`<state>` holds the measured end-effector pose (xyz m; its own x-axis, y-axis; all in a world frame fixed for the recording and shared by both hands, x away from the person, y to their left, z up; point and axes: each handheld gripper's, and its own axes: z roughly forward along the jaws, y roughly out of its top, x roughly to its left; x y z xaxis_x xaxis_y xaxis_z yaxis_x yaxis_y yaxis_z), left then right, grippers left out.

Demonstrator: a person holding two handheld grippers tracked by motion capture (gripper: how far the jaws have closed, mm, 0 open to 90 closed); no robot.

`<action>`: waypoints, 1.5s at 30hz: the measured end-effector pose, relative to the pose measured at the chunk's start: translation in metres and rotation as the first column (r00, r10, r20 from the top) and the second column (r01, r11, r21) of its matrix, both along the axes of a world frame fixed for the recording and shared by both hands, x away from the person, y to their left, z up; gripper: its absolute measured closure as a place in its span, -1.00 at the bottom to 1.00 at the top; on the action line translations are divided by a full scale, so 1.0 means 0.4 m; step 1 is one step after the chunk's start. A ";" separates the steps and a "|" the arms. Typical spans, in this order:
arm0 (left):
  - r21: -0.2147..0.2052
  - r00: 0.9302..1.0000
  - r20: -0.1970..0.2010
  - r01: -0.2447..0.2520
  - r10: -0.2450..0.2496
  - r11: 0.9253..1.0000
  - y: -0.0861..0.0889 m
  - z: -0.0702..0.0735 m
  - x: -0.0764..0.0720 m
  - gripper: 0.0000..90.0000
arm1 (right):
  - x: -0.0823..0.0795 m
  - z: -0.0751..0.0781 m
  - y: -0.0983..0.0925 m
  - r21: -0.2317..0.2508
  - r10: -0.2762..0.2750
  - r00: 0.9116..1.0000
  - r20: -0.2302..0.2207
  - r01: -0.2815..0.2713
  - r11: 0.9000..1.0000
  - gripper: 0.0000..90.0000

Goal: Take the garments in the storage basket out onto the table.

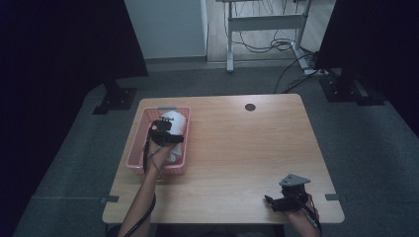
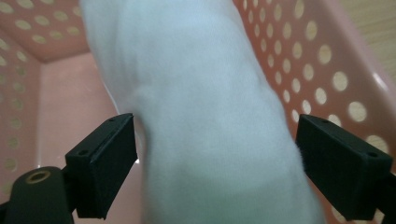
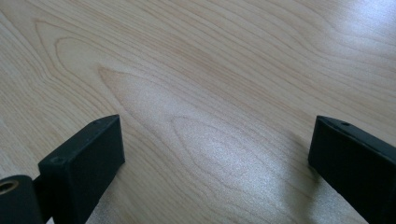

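Pink plastic basket [image 1: 134,148] with round holes punched all over its walls sits at the left side of the wooden desk [image 1: 237,148], and it's got a white cloth [image 1: 175,126] bundled up inside. From the high view the cloth takes up the right half of the basket, running from near the far wall back toward the near one.

Left claw [image 1: 163,129] is reaching down into the basket right over that cloth. In the left gripper view the white cloth [image 2: 205,121] stands between the two black jaws, with the left jaw right up against the fabric edge and the right jaw just at its other side. Both pads look like they're at the cloth's surface, but I honestly can't tell if they're pressing on it or only brushing it, since the fabric doesn't look pinched. So: jaws set fairly wide, cloth in the gap, no clear clamp. The pink basket wall [image 2: 322,56] shows just beyond the cloth on the right of that view, and the basket floor [image 2: 70,121] off to the left.

Right claw [image 1: 274,201] is way over at the near right corner of the desk, well apart from the basket, held low over the wood. Right gripper view shows its jaws spread wide with bare desk grain [image 3: 210,93] between them.
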<state>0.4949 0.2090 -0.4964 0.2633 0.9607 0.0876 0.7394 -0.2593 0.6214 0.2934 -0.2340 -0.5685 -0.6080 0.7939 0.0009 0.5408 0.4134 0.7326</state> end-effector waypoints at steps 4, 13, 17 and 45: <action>0.009 1.000 -0.018 -0.014 0.014 1.000 -0.004 -0.007 0.005 -0.67 | 0.000 0.000 0.000 0.000 0.000 1.000 0.000 0.000 1.000 -0.93; -0.006 0.999 -0.008 -0.034 0.034 0.999 0.007 0.006 -0.002 -0.17 | 0.000 0.000 0.000 0.000 0.000 1.000 0.000 0.000 1.000 -0.93; -0.033 0.999 0.000 -0.043 0.043 0.998 0.017 0.014 -0.005 -0.09 | 0.000 0.000 0.000 0.000 0.000 1.000 0.000 0.000 1.000 -0.93; -0.115 0.991 0.121 -0.048 0.062 0.992 0.038 0.100 -0.081 -0.08 | 0.002 0.000 0.000 0.000 0.001 1.000 0.000 -0.001 1.000 -0.93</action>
